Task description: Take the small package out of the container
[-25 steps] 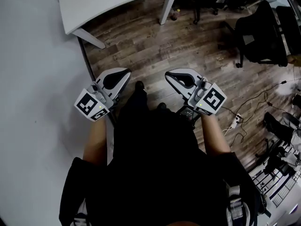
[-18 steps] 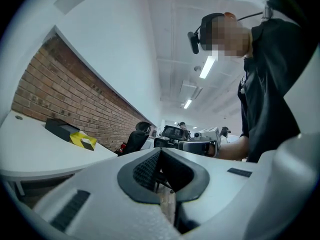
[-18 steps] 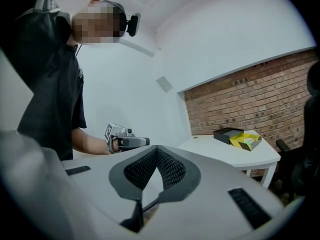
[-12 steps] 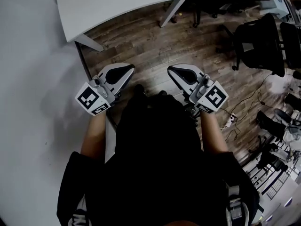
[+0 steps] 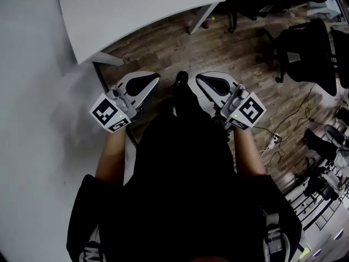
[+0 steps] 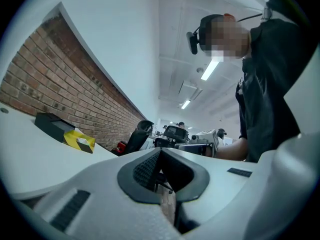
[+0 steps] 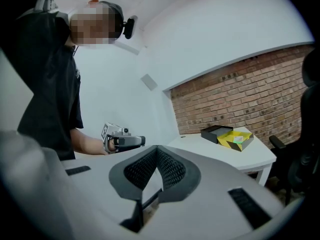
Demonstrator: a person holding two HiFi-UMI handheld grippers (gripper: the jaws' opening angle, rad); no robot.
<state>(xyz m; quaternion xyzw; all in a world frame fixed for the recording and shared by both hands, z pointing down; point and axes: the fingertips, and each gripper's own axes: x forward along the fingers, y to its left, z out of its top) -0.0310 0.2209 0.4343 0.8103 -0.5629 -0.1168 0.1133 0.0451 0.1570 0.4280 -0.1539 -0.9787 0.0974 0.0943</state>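
Observation:
A white table (image 5: 136,10) stands ahead of me, across a strip of wooden floor. On it lies an open black box (image 7: 215,132) with a yellow, black-striped package (image 7: 235,139) beside it; the left gripper view shows the same black box (image 6: 52,124) and yellow package (image 6: 80,140). My left gripper (image 5: 155,76) and right gripper (image 5: 199,76) are held side by side at waist height, short of the table. Both are shut with nothing between the jaws, which meet at the tips in the left gripper view (image 6: 159,151) and the right gripper view (image 7: 157,148).
Black office chairs (image 5: 305,42) stand to the right, and cables with a power strip (image 5: 272,141) lie on the floor. A pale wall runs along the left. A brick wall (image 7: 250,94) rises behind the table. My shoe (image 5: 181,78) is between the grippers.
Both grippers have moved forward towards the table, which now sits lower and larger in the head view. One foot has stepped forward between them. The jaws have stayed shut.

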